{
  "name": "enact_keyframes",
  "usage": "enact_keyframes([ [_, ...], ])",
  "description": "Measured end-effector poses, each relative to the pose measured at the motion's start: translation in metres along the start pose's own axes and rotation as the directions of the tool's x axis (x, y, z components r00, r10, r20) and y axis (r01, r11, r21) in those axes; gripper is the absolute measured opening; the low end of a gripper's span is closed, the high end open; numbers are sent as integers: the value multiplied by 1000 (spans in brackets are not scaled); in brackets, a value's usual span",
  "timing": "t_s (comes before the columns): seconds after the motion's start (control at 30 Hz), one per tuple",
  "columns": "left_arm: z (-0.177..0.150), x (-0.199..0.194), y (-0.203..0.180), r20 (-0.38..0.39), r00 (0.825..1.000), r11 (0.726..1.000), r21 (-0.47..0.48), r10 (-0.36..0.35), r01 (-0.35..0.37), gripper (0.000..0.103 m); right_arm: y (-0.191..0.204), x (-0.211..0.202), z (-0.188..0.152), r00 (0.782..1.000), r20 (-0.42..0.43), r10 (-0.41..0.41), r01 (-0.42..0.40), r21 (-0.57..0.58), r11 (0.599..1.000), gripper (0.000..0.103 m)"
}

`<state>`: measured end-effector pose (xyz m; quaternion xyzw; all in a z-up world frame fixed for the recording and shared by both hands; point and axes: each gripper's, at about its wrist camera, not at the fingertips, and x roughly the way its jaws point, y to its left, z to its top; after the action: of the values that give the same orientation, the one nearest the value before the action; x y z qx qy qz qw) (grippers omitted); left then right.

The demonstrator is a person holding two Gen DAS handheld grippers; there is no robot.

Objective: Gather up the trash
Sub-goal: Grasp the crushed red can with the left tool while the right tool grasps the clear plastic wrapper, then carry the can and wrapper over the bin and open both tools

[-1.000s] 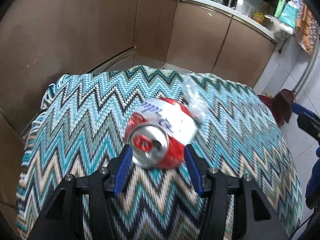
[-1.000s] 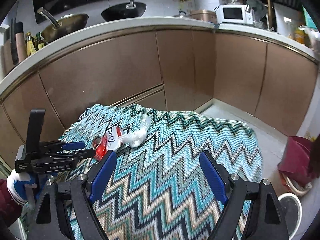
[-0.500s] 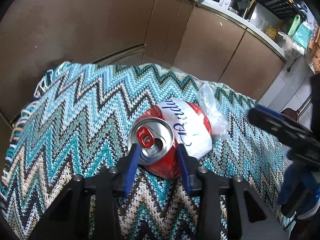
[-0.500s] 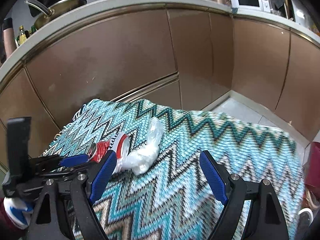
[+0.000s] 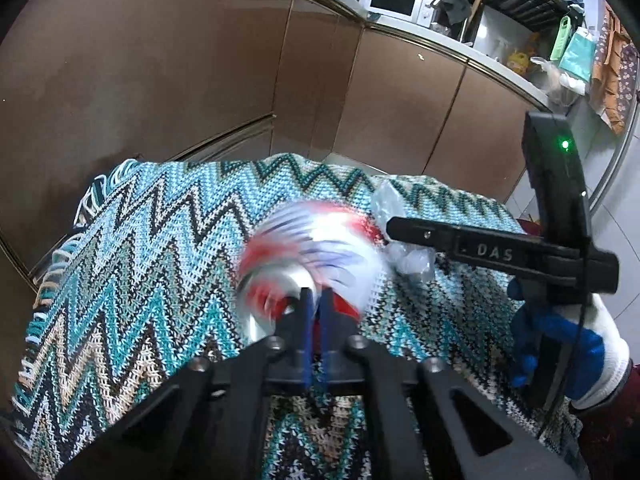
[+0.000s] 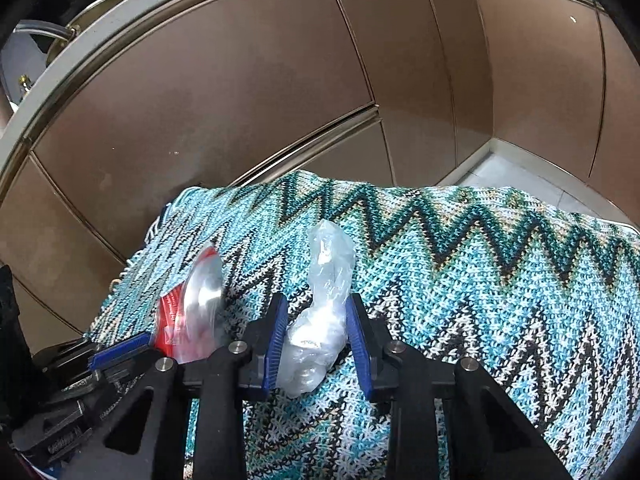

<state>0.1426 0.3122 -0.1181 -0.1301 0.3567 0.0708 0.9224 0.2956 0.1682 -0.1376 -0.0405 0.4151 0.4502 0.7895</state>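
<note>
Tongs in our left hand (image 5: 316, 300) had snapped fully shut, the red can (image 5: 308, 256) a blur just beyond their tips on the zigzag-covered table (image 6: 500, 280); our right tongs (image 6: 316, 320) had just been closing and pinched the clear plastic wrapper (image 6: 324, 292) beside it

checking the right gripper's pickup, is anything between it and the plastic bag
Nothing visible. The plastic bag already sits between the jaws of the right gripper, which have just been closing on it. The can lies apart, to the bag's left.
</note>
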Motion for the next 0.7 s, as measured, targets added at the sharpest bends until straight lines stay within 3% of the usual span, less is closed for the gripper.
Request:
enact_keyframes([
  [0.13,-3,-6,2,-2,1000,1000,-7,0,0,1,0,-12,-6,1000,11,15,-15,-4,1000,23],
  [0.23,-4,-15,9,-6,999,998,-32,-50,50,1,-1,-22,-10,1000,18,21,-21,1,1000,23],
  [0.33,-1,-22,15,-2,998,998,-26,-60,60,6,-3,-29,-13,999,24,27,-28,9,1000,23],
  [0.37,1,-26,18,-4,998,998,-22,-66,66,21,-4,-31,-15,999,26,28,-29,12,1000,23],
  [0.4,3,-27,20,0,998,998,-20,-59,59,52,-4,-32,-16,999,27,30,-31,14,999,23],
  [0.43,4,-30,21,13,999,999,-15,-45,45,64,-4,-33,-17,999,29,33,-34,17,999,23],
  [0.47,5,-32,22,24,999,999,-6,-32,32,69,-4,-34,-18,999,29,35,-36,18,999,22],
  [0.7,10,-4,24,-41,999,1000,13,8,-7,69,-3,-38,-21,998,37,50,-51,25,998,23],
])
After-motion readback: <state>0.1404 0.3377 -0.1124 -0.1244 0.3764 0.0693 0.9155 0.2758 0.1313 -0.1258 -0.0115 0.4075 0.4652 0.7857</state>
